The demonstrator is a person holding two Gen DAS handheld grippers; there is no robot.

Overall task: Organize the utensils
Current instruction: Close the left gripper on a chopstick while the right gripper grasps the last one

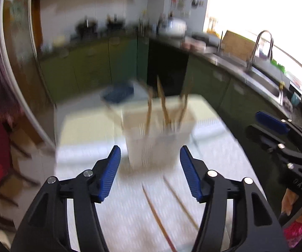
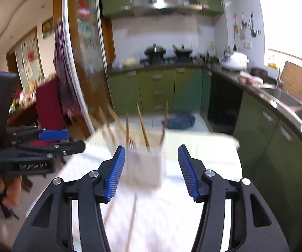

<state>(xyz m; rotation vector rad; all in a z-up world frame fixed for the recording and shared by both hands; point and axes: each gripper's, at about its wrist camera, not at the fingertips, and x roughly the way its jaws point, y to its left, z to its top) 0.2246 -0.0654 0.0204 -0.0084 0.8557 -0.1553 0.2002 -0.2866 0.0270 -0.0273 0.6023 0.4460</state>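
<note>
While aimed level at utensil holder [image 1: 159, 134], left hand-held gripper [image 1: 150, 157] and right hand-held gripper [image 2: 151, 157] gape wide, empty.

Wooden chopsticks [image 1: 164, 105], white plastic holder [image 1: 161, 145]

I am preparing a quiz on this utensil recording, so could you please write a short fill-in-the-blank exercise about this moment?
1. The chopsticks standing in the white utensil holder number roughly ____.
2. The two loose chopsticks lie flat on the ____.
3. The left gripper and the right gripper both have their jaws ____.
4. The pads on the fingers are coloured ____.

Missing words: four; table; open; blue
</note>
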